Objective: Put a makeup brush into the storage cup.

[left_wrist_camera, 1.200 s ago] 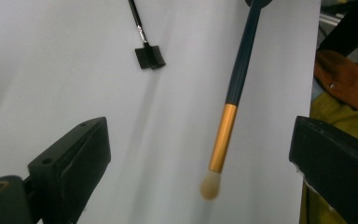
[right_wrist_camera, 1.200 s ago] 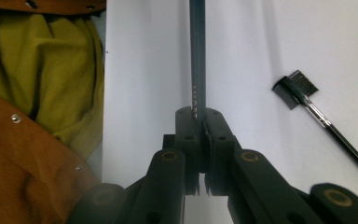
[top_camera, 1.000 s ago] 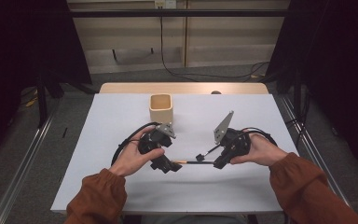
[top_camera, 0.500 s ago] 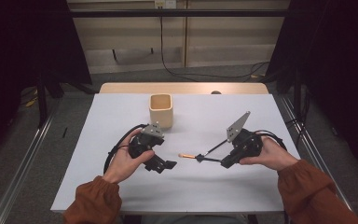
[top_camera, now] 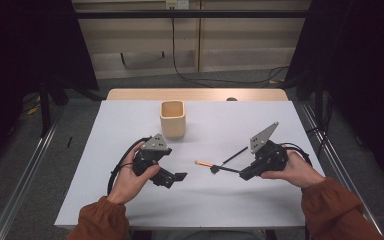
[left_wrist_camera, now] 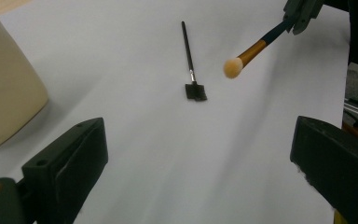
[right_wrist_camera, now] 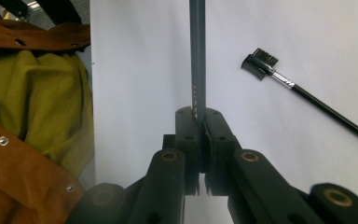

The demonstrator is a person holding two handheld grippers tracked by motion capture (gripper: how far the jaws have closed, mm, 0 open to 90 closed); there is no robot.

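My right gripper [top_camera: 216, 169] [right_wrist_camera: 200, 122] is shut on the dark handle of a makeup brush [right_wrist_camera: 197, 56], which sticks out leftward to its orange ferrule and pale tip [top_camera: 200, 163] [left_wrist_camera: 234, 66]. In the left gripper view the right gripper [left_wrist_camera: 300, 14] appears at the top right. My left gripper [top_camera: 176, 176] [left_wrist_camera: 199, 140] stands open a short way left of the brush tip, nothing between its jaws. A thin black brow brush with a comb head [left_wrist_camera: 196, 91] [right_wrist_camera: 261, 63] [top_camera: 236, 155] lies flat on the white table, beside the held brush. A beige cup [top_camera: 172, 118] [left_wrist_camera: 4, 84] stands upright farther back.
The white table top [top_camera: 220, 125] has bare room in front of and to both sides of the cup. Cables trail from both grippers. The wooden table edge [top_camera: 195, 94] lies beyond the cup, and a metal rail [top_camera: 20, 190] runs along the floor at left.
The two hands have drawn apart, the left one leftward and the right one rightward. The makeup brush went with the right gripper, away from the left jaws.
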